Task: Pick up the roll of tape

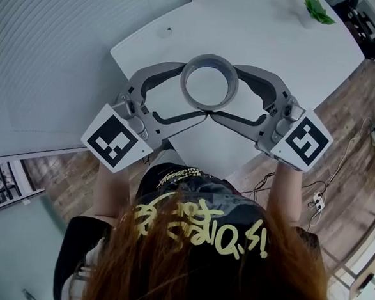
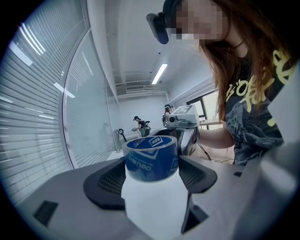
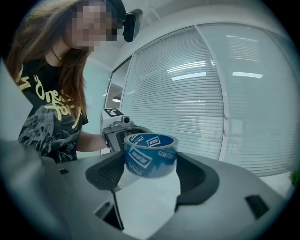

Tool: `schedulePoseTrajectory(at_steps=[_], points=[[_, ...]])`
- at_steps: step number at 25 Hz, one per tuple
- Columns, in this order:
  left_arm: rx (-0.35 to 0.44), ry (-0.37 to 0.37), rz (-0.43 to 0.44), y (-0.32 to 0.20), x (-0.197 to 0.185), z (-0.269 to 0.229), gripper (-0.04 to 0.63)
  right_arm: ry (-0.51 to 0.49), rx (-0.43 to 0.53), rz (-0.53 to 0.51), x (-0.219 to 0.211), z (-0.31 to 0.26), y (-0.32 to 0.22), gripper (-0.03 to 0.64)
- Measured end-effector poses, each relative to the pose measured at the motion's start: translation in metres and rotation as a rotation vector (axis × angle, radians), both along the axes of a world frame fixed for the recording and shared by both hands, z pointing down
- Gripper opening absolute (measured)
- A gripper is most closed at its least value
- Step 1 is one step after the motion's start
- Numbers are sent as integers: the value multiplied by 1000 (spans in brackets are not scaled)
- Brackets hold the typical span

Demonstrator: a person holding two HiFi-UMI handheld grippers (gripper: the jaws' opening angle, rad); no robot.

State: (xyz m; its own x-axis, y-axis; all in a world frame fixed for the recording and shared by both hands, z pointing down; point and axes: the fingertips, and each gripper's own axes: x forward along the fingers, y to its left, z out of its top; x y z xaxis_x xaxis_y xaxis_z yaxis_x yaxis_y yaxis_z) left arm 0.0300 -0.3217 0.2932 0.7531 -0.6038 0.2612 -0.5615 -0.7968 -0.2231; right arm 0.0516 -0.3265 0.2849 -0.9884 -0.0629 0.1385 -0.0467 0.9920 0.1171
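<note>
White table point(image 1: 259, 36): left gripper point(image 1: 194, 90), jaws spread wide, flanks the tape roll point(image 2: 151, 161) standing flat at centre; right gripper point(image 1: 223, 91) mirrors it (also spread). A clean lift probably needs pads square on its sides.

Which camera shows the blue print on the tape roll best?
The left gripper view: the roll of tape sits large between the jaws, blue printed side facing. The right gripper view shows the same, slightly smaller. The head view shows only a grey ring from above.
</note>
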Motion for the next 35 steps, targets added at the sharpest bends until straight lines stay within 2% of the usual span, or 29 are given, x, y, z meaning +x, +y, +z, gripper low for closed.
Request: schedulePoseTrajectory(at_steps=[5, 10, 14, 30, 35], points=[[-27, 43, -3, 2, 1, -2, 350, -26, 1, -7, 1, -4, 2, 342], [-36, 34, 2, -2, 0, 4, 348, -23, 5, 8, 1, 2, -2, 342], [-52, 74, 7, -1, 0, 0, 348, -55, -16, 4, 2, -3, -2, 342], [-48, 92, 21, 14, 13, -4, 348, -107, -19, 6, 16, -8, 13, 342], [-55, 102, 27, 5, 5, 0, 348, -117, -18, 15, 9, -4, 5, 342]])
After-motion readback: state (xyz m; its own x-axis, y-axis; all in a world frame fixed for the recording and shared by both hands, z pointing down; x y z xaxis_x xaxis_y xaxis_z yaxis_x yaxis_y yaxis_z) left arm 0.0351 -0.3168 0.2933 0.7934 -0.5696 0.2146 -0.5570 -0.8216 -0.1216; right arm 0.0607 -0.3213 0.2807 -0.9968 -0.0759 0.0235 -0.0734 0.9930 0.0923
